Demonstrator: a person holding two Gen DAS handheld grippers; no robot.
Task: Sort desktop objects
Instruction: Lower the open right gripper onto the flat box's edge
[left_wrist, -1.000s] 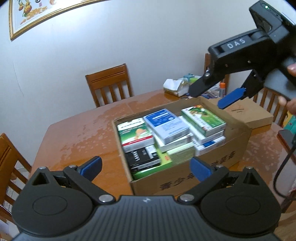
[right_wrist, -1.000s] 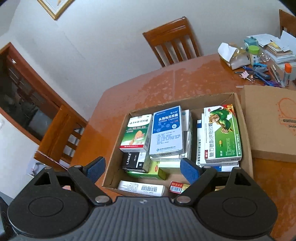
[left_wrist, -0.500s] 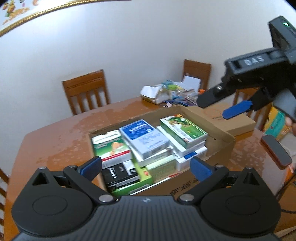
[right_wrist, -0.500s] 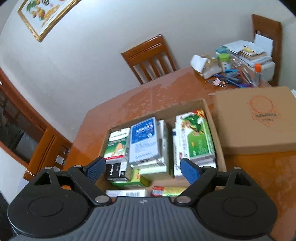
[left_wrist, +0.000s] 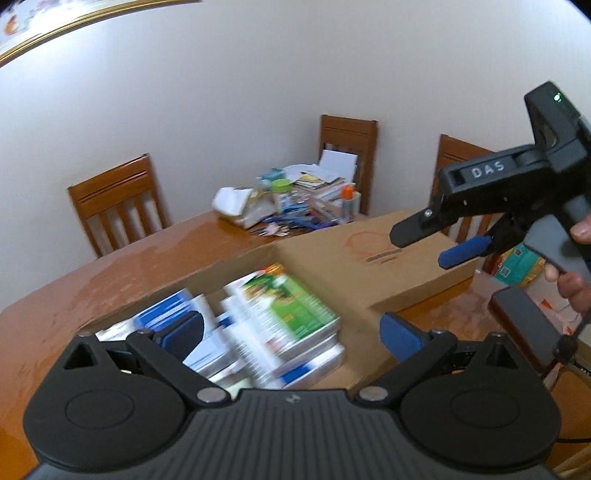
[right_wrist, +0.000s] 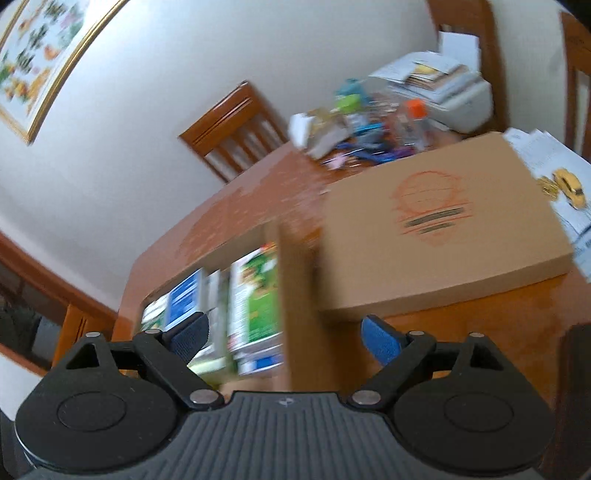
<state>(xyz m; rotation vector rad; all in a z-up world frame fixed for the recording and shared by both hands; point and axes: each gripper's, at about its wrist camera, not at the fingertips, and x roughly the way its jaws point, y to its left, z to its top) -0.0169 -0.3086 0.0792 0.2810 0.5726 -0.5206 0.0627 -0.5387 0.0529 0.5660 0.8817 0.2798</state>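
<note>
An open cardboard carton (left_wrist: 236, 258) on the brown table (left_wrist: 129, 269) holds several medicine boxes, among them a green-and-white one (left_wrist: 291, 302) on top and a blue-and-white one (left_wrist: 166, 314). My left gripper (left_wrist: 291, 332) hangs open just above the carton's near right part with nothing between its fingers. My right gripper (right_wrist: 286, 338) hovers over the carton's right wall (right_wrist: 295, 295). Its jaws are opening and hold nothing. The left wrist view shows that right gripper (left_wrist: 432, 245) in a person's hand (left_wrist: 576, 284), above the flat box.
A closed flat cardboard box (right_wrist: 443, 229) lies right of the carton. Behind it sits a pile of papers, bottles and stationery (left_wrist: 288, 206). Wooden chairs (left_wrist: 118, 206) ring the table. A black device (left_wrist: 524, 325) lies at the right edge.
Both views have swung to the right: the carton has slid down and left in view, blurred, and the flat box and clutter pile have come to the middle. Both grippers stay open and empty.
</note>
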